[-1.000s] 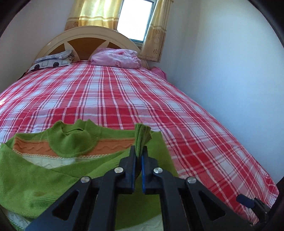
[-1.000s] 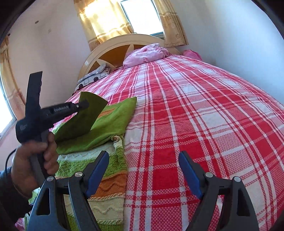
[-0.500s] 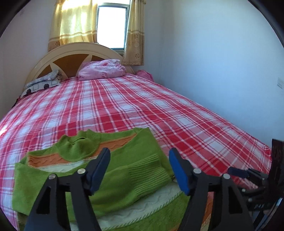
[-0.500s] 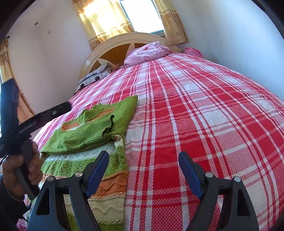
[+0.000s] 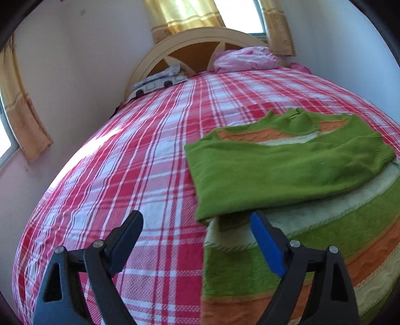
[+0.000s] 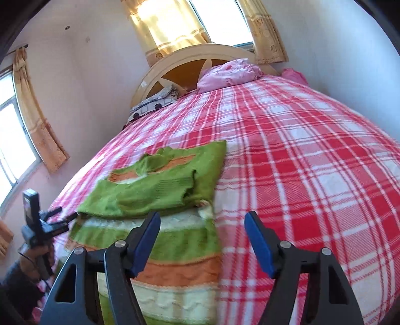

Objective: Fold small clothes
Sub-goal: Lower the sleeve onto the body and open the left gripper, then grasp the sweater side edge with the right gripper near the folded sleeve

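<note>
I am looking into a bedroom in a home. A big bed fills the room, with a red and white checked cover. It has a round headboard with a pink pillow by it. Yellow curtains hang at the sunny window. The walls are plain and pale.

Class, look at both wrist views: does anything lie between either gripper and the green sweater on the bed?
Nothing visible does. The left gripper and right gripper both reach the green sweater over bare bedspread, holding nothing.
</note>
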Demonstrator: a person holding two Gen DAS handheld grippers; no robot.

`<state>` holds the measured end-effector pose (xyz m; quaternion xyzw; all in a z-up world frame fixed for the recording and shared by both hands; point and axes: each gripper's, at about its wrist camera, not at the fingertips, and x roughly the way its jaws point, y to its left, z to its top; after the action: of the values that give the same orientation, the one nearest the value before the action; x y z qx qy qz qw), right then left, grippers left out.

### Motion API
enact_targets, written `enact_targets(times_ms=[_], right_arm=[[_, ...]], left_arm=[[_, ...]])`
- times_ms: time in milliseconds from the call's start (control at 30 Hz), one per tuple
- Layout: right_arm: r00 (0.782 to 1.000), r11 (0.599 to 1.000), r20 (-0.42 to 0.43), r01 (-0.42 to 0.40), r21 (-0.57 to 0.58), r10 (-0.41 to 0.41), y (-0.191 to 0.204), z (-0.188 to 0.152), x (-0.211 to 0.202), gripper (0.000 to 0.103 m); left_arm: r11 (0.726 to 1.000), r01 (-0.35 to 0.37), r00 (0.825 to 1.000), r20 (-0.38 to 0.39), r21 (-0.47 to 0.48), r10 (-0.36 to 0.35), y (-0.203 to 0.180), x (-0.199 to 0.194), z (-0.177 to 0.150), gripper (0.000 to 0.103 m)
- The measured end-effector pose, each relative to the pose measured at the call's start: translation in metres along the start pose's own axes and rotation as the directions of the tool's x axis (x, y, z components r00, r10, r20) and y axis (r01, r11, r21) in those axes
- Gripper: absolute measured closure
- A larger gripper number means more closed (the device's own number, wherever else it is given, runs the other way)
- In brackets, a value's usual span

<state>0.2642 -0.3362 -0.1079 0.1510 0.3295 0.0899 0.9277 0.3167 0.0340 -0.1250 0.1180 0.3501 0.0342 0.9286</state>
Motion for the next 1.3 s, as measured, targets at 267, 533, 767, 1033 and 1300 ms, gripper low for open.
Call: enact_targets(times_ms=[267, 533, 767, 1033, 1300], right_arm=[[0.993, 0.999, -0.116, -0.038, 0.005, 0.038, 0.035, 0.035, 0.064, 0.041], [0.983, 0.999, -0.181, -0.001, 0.049, 0.009, 0.03, 0.032, 0.103, 0.042], [0.976, 1.0, -0.217, 0.001, -0.013, -0.004, 0.041, 0.032, 0.11, 0.047], [0.957, 0.996, -0.279, 0.068, -0.065, -0.083, 0.046, 0.024, 0.134, 0.086], [0.985, 0.976, -0.128, 0.089, -0.196, -0.116, 0.065, 0.036, 0.092, 0.094]], left_arm=[[0.992, 0.094, 0.995, -0.038, -0.081, -0.097, 0.009, 0.017, -0.011, 0.013], [0.988, 0.11, 0.987, -0.102, -0.105, -0.121, 0.017, 0.037, -0.01, 0.011], [0.984, 0.022, 0.99, -0.132, -0.175, -0.046, 0.031, 0.049, -0.011, 0.003], [0.979, 0.012, 0.989, -0.143, -0.206, -0.042, 0.038, 0.05, -0.014, 0.0], [0.977, 0.017, 0.988, -0.148, -0.214, -0.05, 0.039, 0.05, -0.015, 0.0]])
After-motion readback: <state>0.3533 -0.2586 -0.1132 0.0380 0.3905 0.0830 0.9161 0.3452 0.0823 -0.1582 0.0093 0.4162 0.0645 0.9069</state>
